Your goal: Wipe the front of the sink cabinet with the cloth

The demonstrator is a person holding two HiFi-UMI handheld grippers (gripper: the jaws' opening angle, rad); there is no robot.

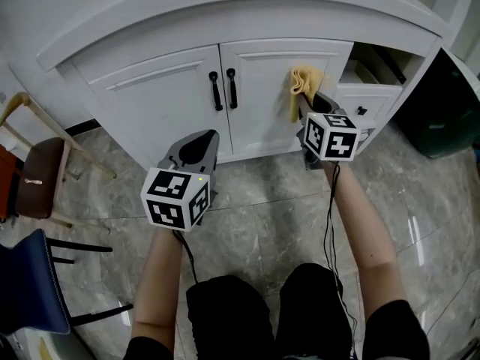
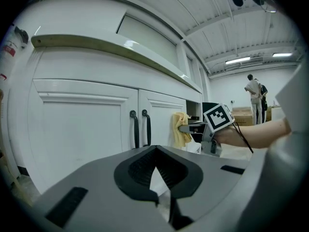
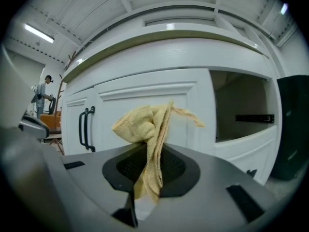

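The white sink cabinet (image 1: 172, 96) has two doors with black handles (image 1: 223, 88). A yellow cloth (image 1: 304, 85) is pinched in my right gripper (image 1: 309, 103), which is shut on it and holds it against the right door near its top right corner. In the right gripper view the cloth (image 3: 149, 129) bunches up out of the jaws of this gripper (image 3: 152, 156) in front of the door. My left gripper (image 1: 199, 142) hangs lower, in front of the left door, shut and holding nothing. From the left gripper view (image 2: 155, 151) the cloth (image 2: 180, 129) shows against the door.
An open compartment (image 1: 379, 62) with a drawer front (image 1: 367, 100) lies right of the doors. A dark bin (image 1: 442, 111) stands at the far right. A wooden chair (image 1: 37, 171) and a blue chair (image 1: 30, 283) are at the left. A person (image 2: 253, 93) stands far off.
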